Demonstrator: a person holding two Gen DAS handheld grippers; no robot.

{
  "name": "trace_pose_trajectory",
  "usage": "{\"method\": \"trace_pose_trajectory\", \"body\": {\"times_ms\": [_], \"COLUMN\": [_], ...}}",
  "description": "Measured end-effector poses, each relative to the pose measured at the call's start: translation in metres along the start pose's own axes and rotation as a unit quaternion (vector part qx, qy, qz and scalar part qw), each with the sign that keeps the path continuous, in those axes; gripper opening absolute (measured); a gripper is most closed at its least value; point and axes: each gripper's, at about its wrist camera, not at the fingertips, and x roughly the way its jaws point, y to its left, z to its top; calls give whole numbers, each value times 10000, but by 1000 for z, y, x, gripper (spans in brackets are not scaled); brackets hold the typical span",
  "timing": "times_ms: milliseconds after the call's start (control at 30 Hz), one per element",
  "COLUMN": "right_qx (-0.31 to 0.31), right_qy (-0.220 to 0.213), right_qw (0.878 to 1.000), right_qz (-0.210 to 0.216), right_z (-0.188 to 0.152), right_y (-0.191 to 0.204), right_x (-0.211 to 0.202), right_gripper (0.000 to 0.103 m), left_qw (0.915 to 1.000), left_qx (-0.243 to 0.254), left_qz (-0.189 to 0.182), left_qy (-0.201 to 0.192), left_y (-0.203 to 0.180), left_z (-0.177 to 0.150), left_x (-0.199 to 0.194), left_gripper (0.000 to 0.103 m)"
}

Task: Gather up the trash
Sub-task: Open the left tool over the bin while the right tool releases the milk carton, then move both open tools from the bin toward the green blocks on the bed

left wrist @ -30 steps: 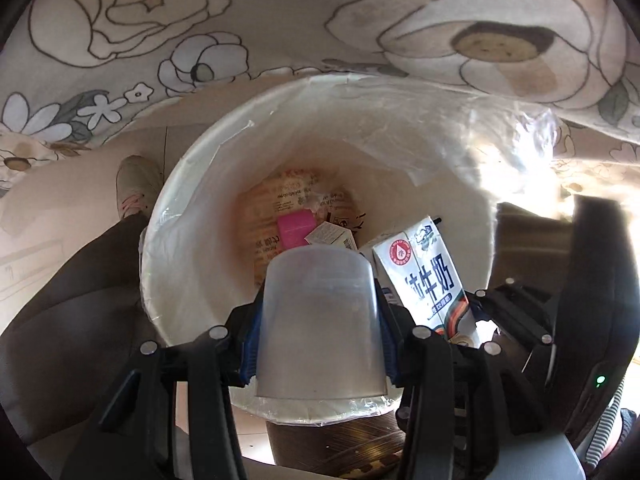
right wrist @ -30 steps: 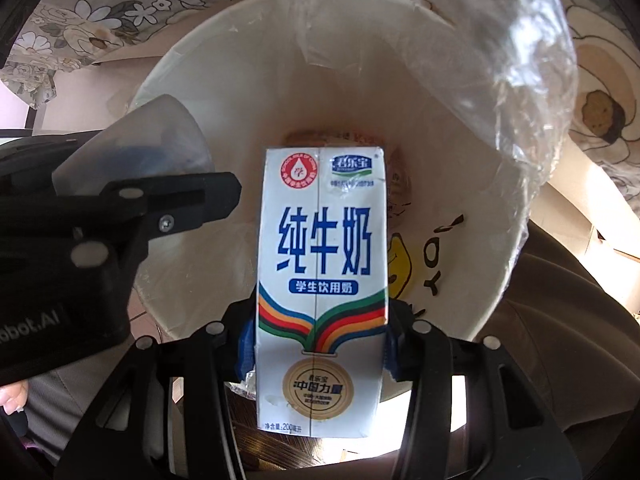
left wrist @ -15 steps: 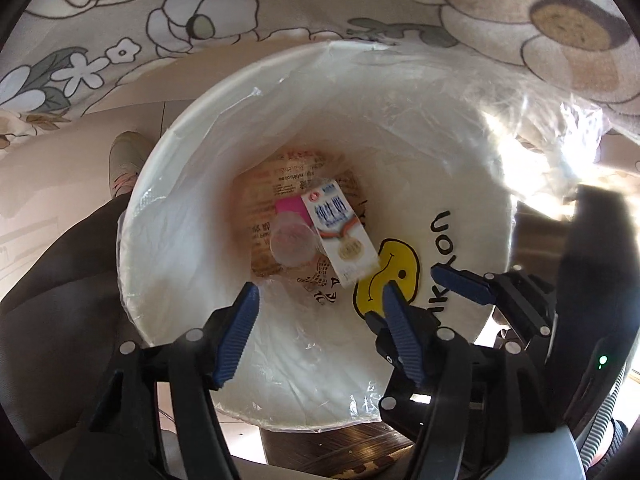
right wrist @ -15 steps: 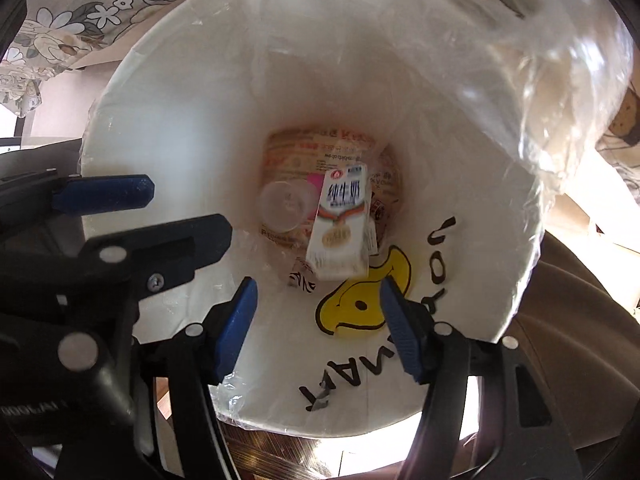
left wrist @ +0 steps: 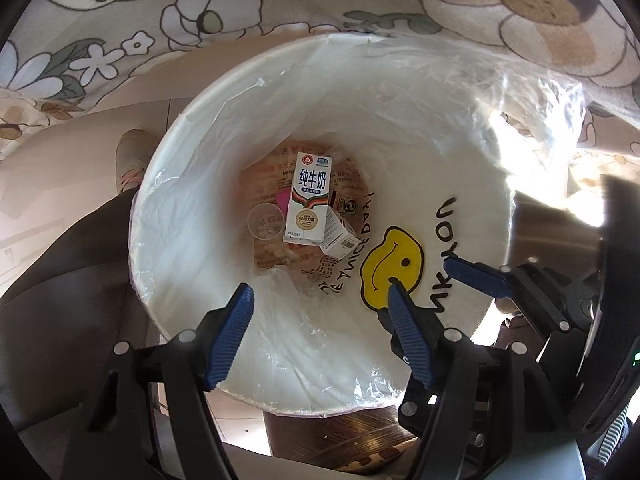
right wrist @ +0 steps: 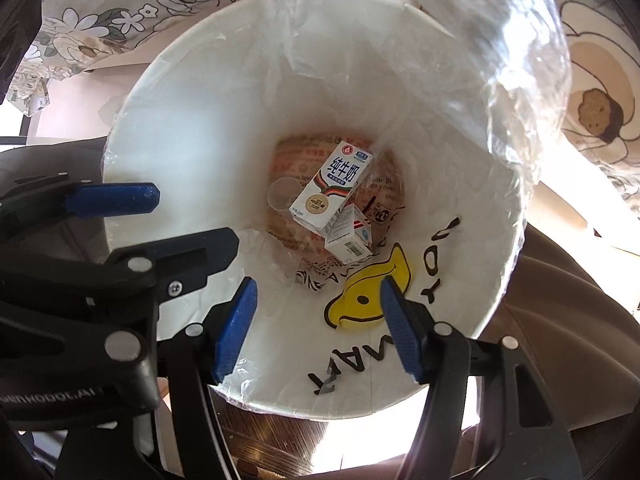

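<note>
A white trash bin (left wrist: 440, 160) with a clear liner and a yellow smiley fills both wrist views. At its bottom lie a milk carton (left wrist: 308, 196) (right wrist: 330, 188), a clear plastic cup (left wrist: 266, 222) (right wrist: 284, 193) and a small white box (left wrist: 338, 236) (right wrist: 350, 240). My left gripper (left wrist: 319, 291) hangs above the bin's near rim, its jaws opening with nothing between them. My right gripper (right wrist: 318, 285) hangs beside it, open and empty. The left one's fingers (right wrist: 112, 199) show at the left of the right wrist view.
A floral cloth (left wrist: 280, 8) hangs behind the bin. Left of the bin are a person's shoe (left wrist: 130, 156) and a dark trouser leg (left wrist: 60, 280). Loose liner plastic (right wrist: 520, 80) bulges over the far right rim. Brown upholstery (right wrist: 560, 300) lies to the right.
A second ago the left gripper held the clear cup and the right one the milk carton. Both let go, and the cup and carton dropped to the bin's bottom.
</note>
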Motion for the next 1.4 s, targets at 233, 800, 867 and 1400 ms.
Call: {"method": "trace_pose_trajectory", "body": {"times_ms": [233, 800, 867, 1400], "right_qx": [-203, -329, -319, -373], "right_qy": [-188, -2271, -2601, -4128], "right_qw": [9993, 9732, 9650, 9083], "right_qz": [238, 144, 84, -570], "right_z": [-18, -79, -79, 22], "right_y": [7, -17, -23, -60], "right_x": [-48, -292, -323, -481], "right_gripper": [64, 64, 64, 71], "left_qw": [9979, 9483, 9392, 8997], "left_qx": [378, 904, 1020, 1590], "left_qz": [84, 189, 328, 731], "left_qy": [-521, -3035, -3263, -3999], "left_y": [-12, -65, -76, -118], "left_z": [-29, -68, -63, 59], "left_x": [-55, -281, -300, -378], "left_gripper": [72, 87, 88, 90]}}
